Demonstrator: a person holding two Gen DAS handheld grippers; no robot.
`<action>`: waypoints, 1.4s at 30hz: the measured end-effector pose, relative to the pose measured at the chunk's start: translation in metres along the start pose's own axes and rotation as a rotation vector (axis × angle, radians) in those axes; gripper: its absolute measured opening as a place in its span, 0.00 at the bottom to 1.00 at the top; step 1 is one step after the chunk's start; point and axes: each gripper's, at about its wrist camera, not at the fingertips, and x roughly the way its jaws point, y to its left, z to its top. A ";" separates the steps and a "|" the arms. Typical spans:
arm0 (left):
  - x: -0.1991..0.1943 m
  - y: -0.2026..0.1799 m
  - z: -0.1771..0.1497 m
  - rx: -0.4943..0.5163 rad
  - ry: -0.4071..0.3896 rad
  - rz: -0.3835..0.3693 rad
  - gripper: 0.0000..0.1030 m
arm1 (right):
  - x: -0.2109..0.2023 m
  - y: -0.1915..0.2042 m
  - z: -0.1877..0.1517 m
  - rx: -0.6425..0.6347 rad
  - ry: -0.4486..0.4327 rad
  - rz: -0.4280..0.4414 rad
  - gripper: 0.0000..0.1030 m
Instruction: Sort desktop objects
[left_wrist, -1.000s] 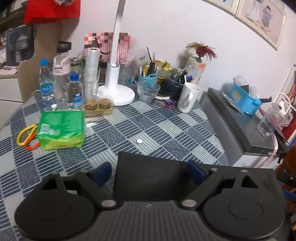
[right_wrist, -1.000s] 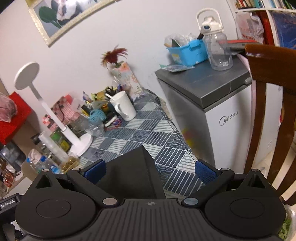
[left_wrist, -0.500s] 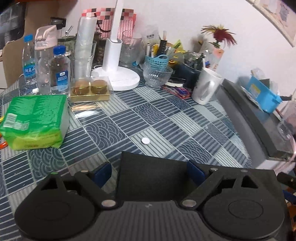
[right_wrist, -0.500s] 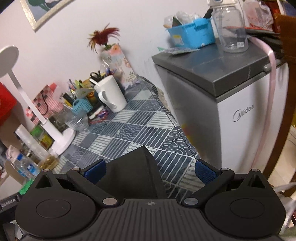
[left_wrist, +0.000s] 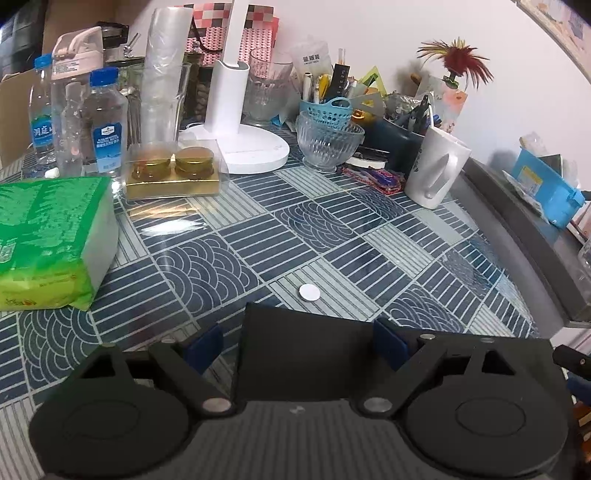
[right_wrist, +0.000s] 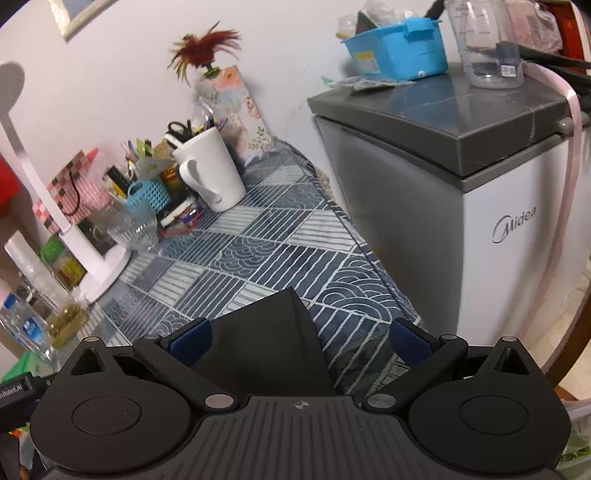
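My left gripper (left_wrist: 297, 341) is open and empty, low over the patterned table (left_wrist: 332, 229). A small white disc (left_wrist: 309, 292) lies just ahead of it. A green tissue pack (left_wrist: 48, 236) lies at the left, a gold box with two jars (left_wrist: 173, 173) behind it, a glass bowl (left_wrist: 328, 142) and a white mug (left_wrist: 436, 173) further back. My right gripper (right_wrist: 299, 341) is open and empty over the table's right edge. The mug (right_wrist: 210, 170) and the bowl (right_wrist: 133, 229) also show in the right wrist view.
Water bottles (left_wrist: 103, 122), stacked cups (left_wrist: 162, 88), a white lamp base (left_wrist: 243, 144) and pen holders (left_wrist: 328, 103) crowd the back of the table. A grey Midea freezer (right_wrist: 461, 177) stands right of the table, with a blue basket (right_wrist: 399, 48) on top.
Both grippers have moved forward and lower toward the table. The clutter at the back looks larger. Both stay open and empty.
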 end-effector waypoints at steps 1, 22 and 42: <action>0.001 0.000 0.000 0.009 -0.006 0.004 1.00 | 0.001 0.003 0.000 -0.013 -0.005 0.003 1.00; -0.112 -0.029 0.007 0.177 -0.024 0.194 1.00 | -0.115 0.076 0.005 -0.285 0.012 -0.091 1.00; -0.359 0.011 -0.052 0.145 -0.032 0.255 1.00 | -0.321 0.183 -0.069 -0.357 0.186 0.077 1.00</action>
